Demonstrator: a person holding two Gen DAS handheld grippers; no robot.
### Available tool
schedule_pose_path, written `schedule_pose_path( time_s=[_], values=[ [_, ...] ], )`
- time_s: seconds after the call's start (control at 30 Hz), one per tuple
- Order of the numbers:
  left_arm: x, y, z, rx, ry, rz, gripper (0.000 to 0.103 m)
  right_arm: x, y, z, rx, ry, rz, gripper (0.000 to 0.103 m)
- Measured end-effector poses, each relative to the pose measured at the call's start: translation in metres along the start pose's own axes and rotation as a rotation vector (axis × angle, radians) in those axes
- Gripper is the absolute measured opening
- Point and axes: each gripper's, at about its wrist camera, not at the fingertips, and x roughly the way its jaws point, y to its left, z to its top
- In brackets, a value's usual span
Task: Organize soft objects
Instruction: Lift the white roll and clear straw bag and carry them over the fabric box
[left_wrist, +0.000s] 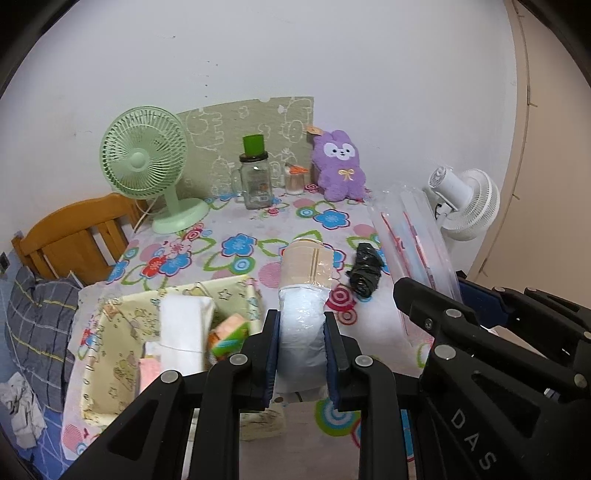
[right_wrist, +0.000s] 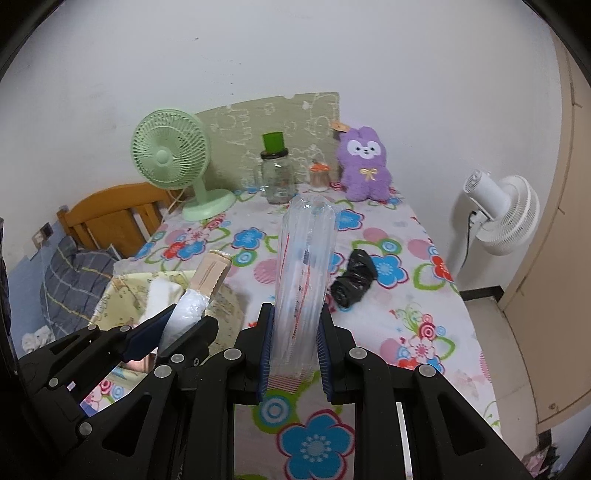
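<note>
1. Left gripper (left_wrist: 300, 354) clamps a white-and-beige plastic-wrapped soft roll (left_wrist: 304, 295) above the table, beside the yellow printed fabric basket (left_wrist: 110, 332).
2. Right gripper (right_wrist: 294, 347) clamps a clear inflated air-column cushion (right_wrist: 304, 266).
3. Risk: squashy wrap may slip out.

Green fan (left_wrist: 144, 166), glass jar (left_wrist: 255, 181) and white fan (right_wrist: 506, 216) beyond floral tablecloth (right_wrist: 406, 295).

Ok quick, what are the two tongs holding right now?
Left tongs: closed on the white-and-beige wrapped roll.
Right tongs: closed on the clear plastic packet.
</note>
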Motion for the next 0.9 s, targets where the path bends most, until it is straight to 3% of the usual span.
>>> schedule_pose_path(
  time_s=[0.9],
  values=[
    [0.004, 0.076, -0.004, -0.035, 0.003, 0.052, 0.021, 0.033, 0.079, 0.013, -0.094, 0.031, 0.083, 0.025]
  ],
)
